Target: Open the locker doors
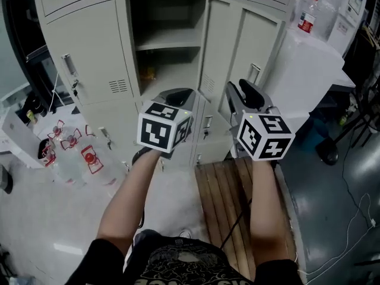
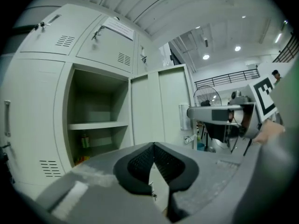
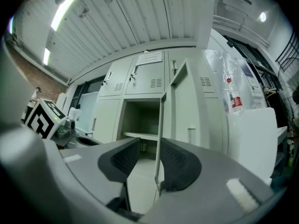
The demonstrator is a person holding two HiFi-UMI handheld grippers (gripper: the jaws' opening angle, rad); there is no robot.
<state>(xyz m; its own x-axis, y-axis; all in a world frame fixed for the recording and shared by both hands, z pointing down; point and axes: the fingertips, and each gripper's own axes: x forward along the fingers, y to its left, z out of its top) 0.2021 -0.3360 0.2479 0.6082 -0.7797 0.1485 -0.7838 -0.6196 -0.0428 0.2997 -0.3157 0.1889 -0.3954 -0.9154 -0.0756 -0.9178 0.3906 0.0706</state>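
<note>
A bank of pale grey-green lockers (image 1: 89,52) fills the wall ahead of both grippers. The middle compartment (image 1: 166,16) stands open, its door (image 1: 222,46) swung out to the right, and a shelf (image 1: 169,40) crosses the inside with something small and yellowish below it. The right gripper (image 3: 150,146) has its jaws a narrow way apart. The open door's thin edge lines up in that gap, beyond the ribbed pads, and neither pad presses on it. The left gripper (image 2: 153,146) has its jaw tips together, with nothing between them. The open compartment lies ahead of it and to the left of its jaws. The locker door left of the opening is closed, as are the doors above and below. Below the grippers, a slatted wooden board (image 1: 228,200) lies on the grey floor (image 1: 332,200). Large clear water bottles (image 1: 71,159) stand on the floor well to the left of the left jaws. To the right of the right jaws is a tall white cabinet (image 1: 303,70) with a red-labelled bottle (image 1: 307,16) on top. A ribbed metal ceiling (image 3: 121,27) with bright lamps runs overhead.
</note>
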